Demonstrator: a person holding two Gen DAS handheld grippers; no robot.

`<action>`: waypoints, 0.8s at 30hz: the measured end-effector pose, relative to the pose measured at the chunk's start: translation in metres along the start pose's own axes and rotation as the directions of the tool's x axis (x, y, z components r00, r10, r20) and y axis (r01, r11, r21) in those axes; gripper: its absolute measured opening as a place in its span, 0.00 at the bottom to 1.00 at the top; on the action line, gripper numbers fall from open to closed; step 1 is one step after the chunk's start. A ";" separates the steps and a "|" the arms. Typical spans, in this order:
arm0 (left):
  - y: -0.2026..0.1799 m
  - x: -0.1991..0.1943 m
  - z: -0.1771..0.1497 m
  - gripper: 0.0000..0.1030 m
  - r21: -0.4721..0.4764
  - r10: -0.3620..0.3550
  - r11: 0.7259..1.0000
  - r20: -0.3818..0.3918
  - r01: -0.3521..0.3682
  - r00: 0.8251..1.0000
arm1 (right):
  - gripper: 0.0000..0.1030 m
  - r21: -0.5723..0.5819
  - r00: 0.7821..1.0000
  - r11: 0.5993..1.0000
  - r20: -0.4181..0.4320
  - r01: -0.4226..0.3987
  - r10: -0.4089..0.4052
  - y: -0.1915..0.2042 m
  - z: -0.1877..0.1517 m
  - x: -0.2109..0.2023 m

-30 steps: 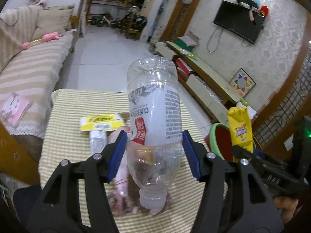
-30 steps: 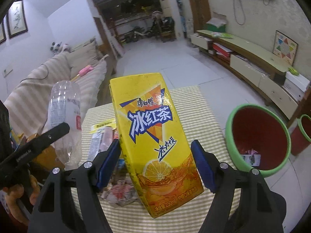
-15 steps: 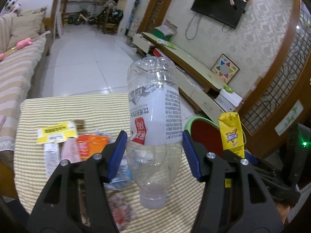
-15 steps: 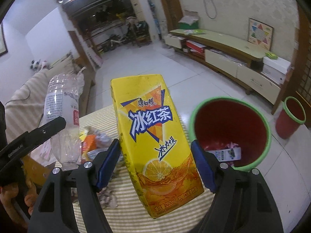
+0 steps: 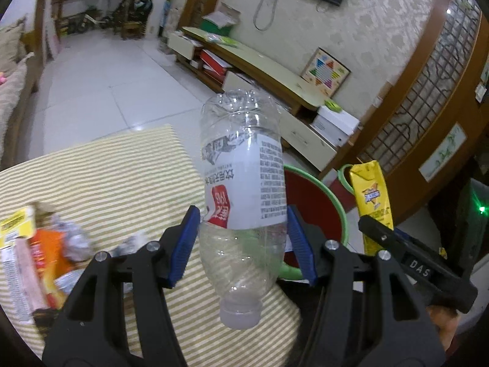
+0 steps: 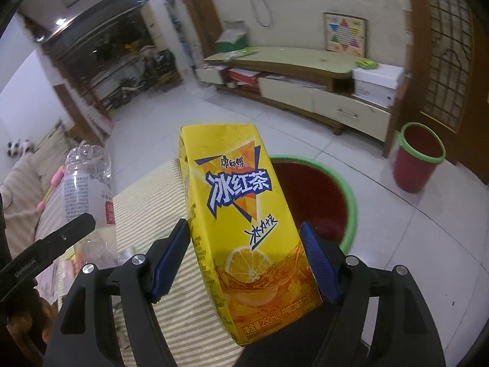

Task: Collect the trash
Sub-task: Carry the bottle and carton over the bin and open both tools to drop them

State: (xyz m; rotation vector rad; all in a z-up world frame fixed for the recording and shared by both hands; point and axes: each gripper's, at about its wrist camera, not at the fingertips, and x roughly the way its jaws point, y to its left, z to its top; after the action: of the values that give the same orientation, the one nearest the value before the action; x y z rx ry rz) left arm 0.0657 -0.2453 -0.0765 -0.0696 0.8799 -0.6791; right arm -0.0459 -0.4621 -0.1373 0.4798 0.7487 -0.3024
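My left gripper [image 5: 243,241] is shut on a clear empty plastic bottle [image 5: 241,183], cap end toward the camera, held above the right edge of the striped table [image 5: 116,180]. My right gripper [image 6: 244,263] is shut on a yellow iced-tea carton [image 6: 241,214], held upright. The red bin with a green rim [image 6: 318,195] stands on the floor just beyond the table edge, right behind the carton; it also shows in the left wrist view [image 5: 308,202] behind the bottle. The carton [image 5: 371,195] and bottle [image 6: 87,189] each show in the other view.
Several wrappers and a small yellow box [image 5: 33,244] lie on the table's left part. A second smaller red bin [image 6: 418,156] stands by the TV cabinet [image 6: 305,70]. A sofa [image 6: 21,183] is to the left. White tiled floor lies beyond.
Both grippers have swung right with their loads, away from the trash pile. The red bin has come closer and now sits directly behind the bottle and the carton.
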 end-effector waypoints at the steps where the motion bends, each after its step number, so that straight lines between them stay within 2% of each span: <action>1: -0.005 0.009 0.002 0.54 0.004 -0.014 1.000 -0.012 0.014 1.000 | 0.69 0.016 1.000 1.000 -0.002 0.007 -0.007 -0.008 0.002 0.003; 4: -0.022 0.031 0.006 0.54 0.032 -0.049 0.998 -0.040 0.051 0.998 | 0.67 0.053 1.000 0.998 -0.009 0.018 -0.017 -0.027 0.007 0.012; 5: -0.027 0.036 0.006 0.54 0.044 -0.050 0.998 -0.046 0.053 0.998 | 0.60 0.060 1.000 0.998 -0.010 0.020 -0.019 -0.031 0.009 0.016; 6: -0.033 0.042 0.008 0.54 0.059 -0.048 0.997 -0.051 0.051 0.998 | 0.57 0.070 1.000 0.997 -0.013 0.026 -0.025 -0.037 0.012 0.019; 10: -0.048 0.064 0.014 0.54 0.097 -0.052 0.994 -0.068 0.059 0.996 | 0.54 0.083 0.999 0.995 -0.007 0.048 -0.047 -0.050 0.019 0.029; 12: -0.052 0.073 0.016 0.55 0.111 -0.046 0.992 -0.084 0.055 0.995 | 0.54 0.086 0.998 0.994 -0.017 0.060 -0.059 -0.053 0.021 0.033; 14: -0.052 0.079 0.017 0.65 0.117 -0.052 0.991 -0.108 0.065 0.993 | 0.55 0.096 0.998 0.993 -0.006 0.067 -0.067 -0.056 0.022 0.031; 18: -0.050 0.073 0.016 0.71 0.114 -0.056 0.991 -0.096 0.067 0.994 | 0.57 0.098 0.997 0.992 -0.005 0.078 -0.077 -0.057 0.019 0.026; 19: -0.051 0.073 0.017 0.71 0.111 -0.058 0.991 -0.092 0.068 0.994 | 0.60 0.100 0.997 0.992 -0.008 0.077 -0.076 -0.057 0.019 0.026; 24: -0.046 0.055 0.016 0.72 0.102 -0.056 0.993 -0.062 0.062 0.997 | 0.60 0.098 0.997 0.992 -0.031 0.078 -0.075 -0.053 0.008 0.020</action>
State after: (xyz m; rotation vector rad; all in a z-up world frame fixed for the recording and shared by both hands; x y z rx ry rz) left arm 0.0781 -0.3166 -0.0887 0.0177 0.9008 -0.7841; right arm -0.0500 -0.5132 -0.1622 0.5504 0.7827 -0.4067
